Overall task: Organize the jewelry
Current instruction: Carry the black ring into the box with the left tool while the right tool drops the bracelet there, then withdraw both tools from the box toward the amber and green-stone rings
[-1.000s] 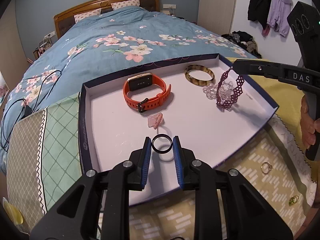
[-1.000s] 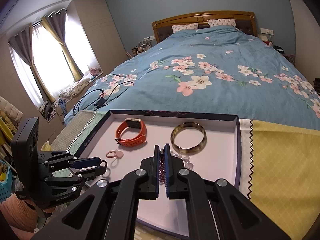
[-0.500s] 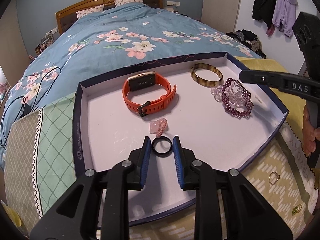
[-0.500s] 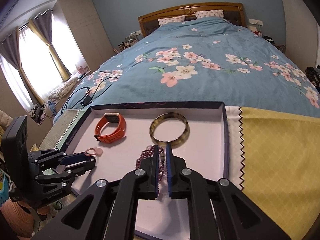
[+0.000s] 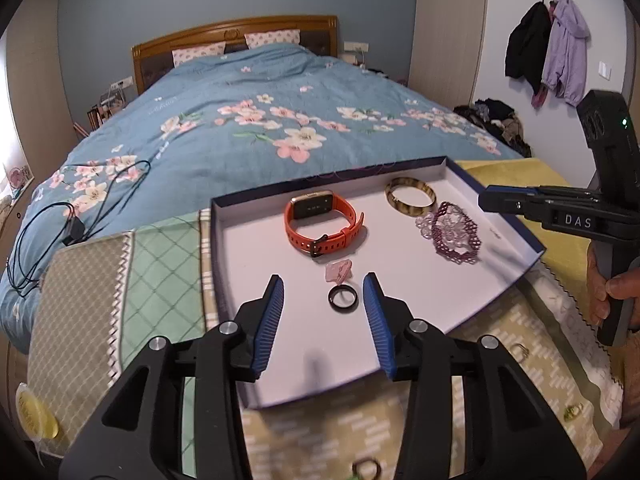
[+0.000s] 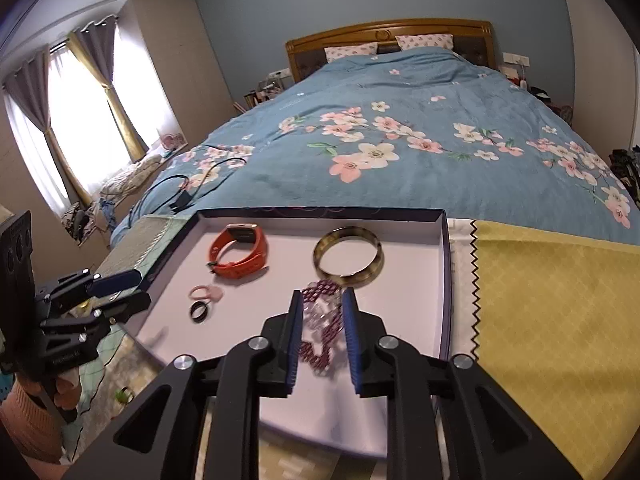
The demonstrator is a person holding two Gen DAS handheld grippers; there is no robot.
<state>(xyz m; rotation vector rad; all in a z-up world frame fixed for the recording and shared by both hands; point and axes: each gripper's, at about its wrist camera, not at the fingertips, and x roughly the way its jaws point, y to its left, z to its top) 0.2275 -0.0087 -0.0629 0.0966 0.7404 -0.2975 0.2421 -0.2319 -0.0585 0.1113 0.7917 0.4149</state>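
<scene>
A shallow white tray [image 5: 224,264] with dark blue walls lies on patterned cloths at the foot of a bed [image 5: 248,120] with a blue floral cover. The left gripper [image 5: 323,312] is above the tray's near part, its jaws opening; the black ring [image 5: 342,298] lies flat on the tray floor between the two blue pads, clear of both, so nothing is gripped. Just beyond the ring lies a small pink ring [image 5: 338,270], touching or nearly touching it. Further back an orange smartwatch [image 5: 322,224] rests on its side, and toward the far right corner lies a tortoiseshell bangle [image 5: 410,201]. The right gripper [image 6: 321,322] is over the tray's right part, its jaws also opening; the purple beaded bracelet [image 6: 320,320] lies on the tray floor between its pads, next to a clear beaded piece [image 5: 425,225]. Whether the pads touch the beads cannot be told for certain, but a gap shows on each side and the bracelet rests on the tray. In the left wrist view a hand [image 5: 604,292] holds the right gripper's handle at the right edge. Off the tray, on the cloth to the right, lie a gold ring [image 5: 519,351] and a green-stoned ring [image 5: 573,412]. A black cable [image 5: 72,224] lies on the bed cover to the left.
</scene>
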